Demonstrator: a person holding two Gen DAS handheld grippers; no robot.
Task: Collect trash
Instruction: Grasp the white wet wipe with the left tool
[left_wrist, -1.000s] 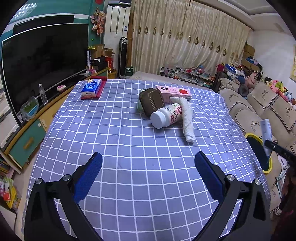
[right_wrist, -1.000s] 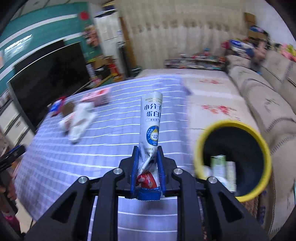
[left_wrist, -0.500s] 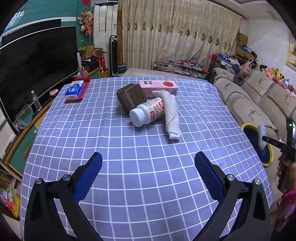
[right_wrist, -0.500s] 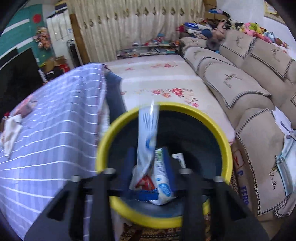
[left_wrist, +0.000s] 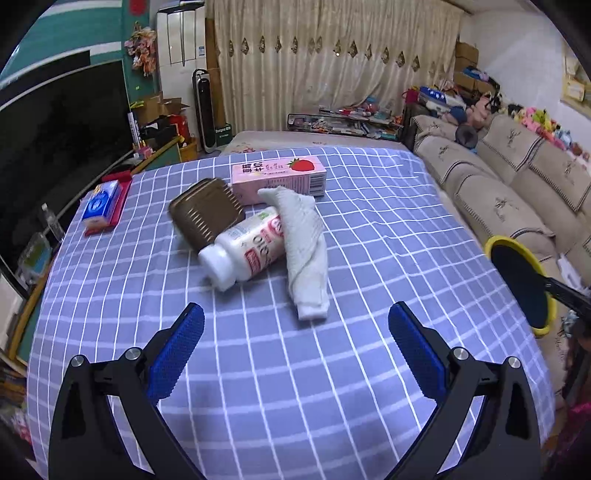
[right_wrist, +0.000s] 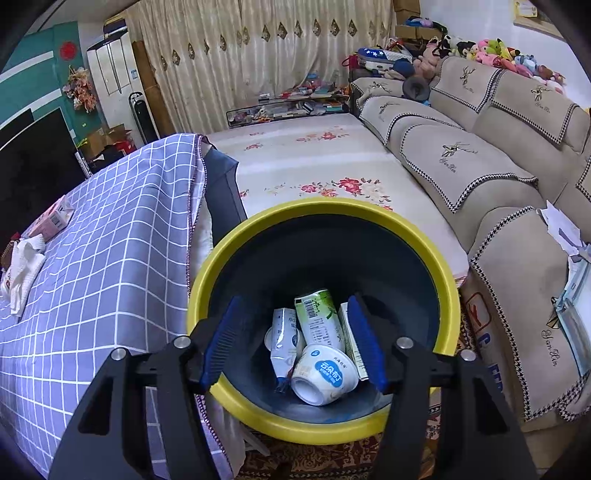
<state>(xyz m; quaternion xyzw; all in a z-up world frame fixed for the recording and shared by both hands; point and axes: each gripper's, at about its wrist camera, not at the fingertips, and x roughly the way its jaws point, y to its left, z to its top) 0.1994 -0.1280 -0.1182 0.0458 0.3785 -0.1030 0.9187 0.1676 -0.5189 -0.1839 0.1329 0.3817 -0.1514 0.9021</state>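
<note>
Over the checked tablecloth (left_wrist: 332, 387) my left gripper (left_wrist: 294, 310) stands open and empty. Ahead of it lie a white bottle (left_wrist: 245, 253), a white cloth (left_wrist: 304, 240) draped over the bottle, a brown ribbed box (left_wrist: 207, 214) and a pink strawberry carton (left_wrist: 279, 177). My right gripper (right_wrist: 295, 300) hangs above the yellow-rimmed bin (right_wrist: 325, 206), its jaws opening with nothing between them. The white sachet (right_wrist: 284, 339) lies inside the bin beside a green-white carton (right_wrist: 319, 321) and a white cup (right_wrist: 321, 373).
A blue tissue pack (left_wrist: 101, 203) on a red tray sits at the table's far left. The bin (left_wrist: 496, 245) stands off the table's right edge, next to the beige sofa (right_wrist: 461, 158). A large TV (left_wrist: 55, 147) runs along the left.
The right gripper carried the sachet from over the table to the bin, opened, and the sachet dropped in. The left gripper moved closer to the bottle and cloth, still open.
</note>
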